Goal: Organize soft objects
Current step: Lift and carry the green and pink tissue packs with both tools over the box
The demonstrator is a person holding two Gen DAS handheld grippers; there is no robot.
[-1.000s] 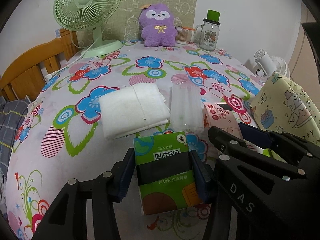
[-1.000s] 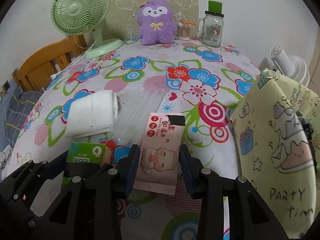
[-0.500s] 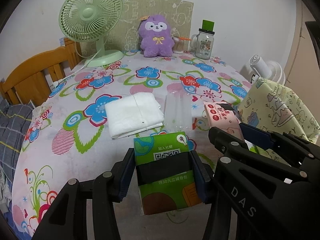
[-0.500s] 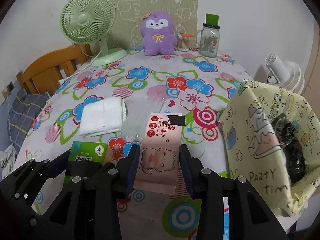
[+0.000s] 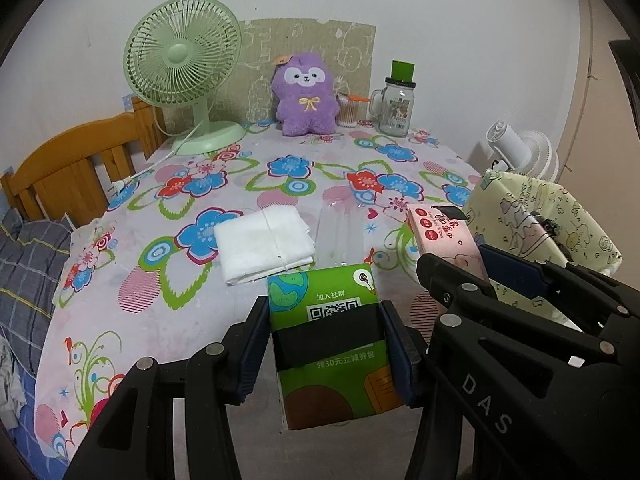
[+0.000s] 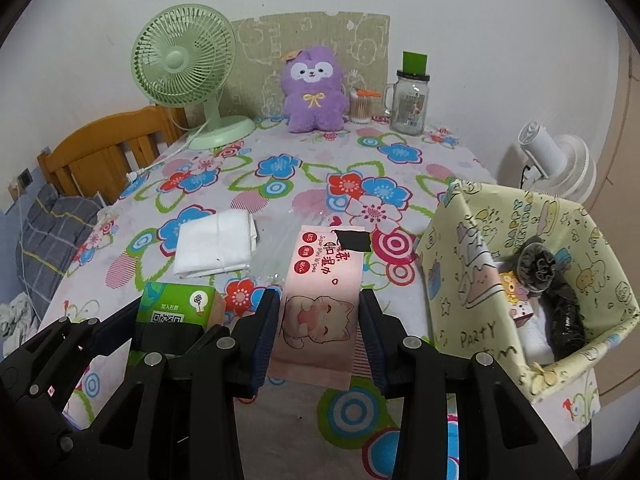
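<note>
The left gripper (image 5: 324,354) clenched a green tissue pack (image 5: 334,344), long axis pointing away, above the tabletop (image 5: 132,264) near its front edge. Just beside it, the right gripper (image 6: 318,338) clamped a pink wet-wipes pack (image 6: 320,300) likewise, with the yellow fabric basket (image 6: 460,264) at the right edge.

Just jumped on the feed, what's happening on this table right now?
A person holds a gripper in each hand, both loaded. The left gripper is clamped on a green tissue pack; the right gripper is clamped on a pink wet-wipes pack. Both packs are held above the floral tablecloth. The yellow fabric bin at the right is open, with dark items already inside. A folded white cloth and a clear plastic pack lie on the table.
</note>
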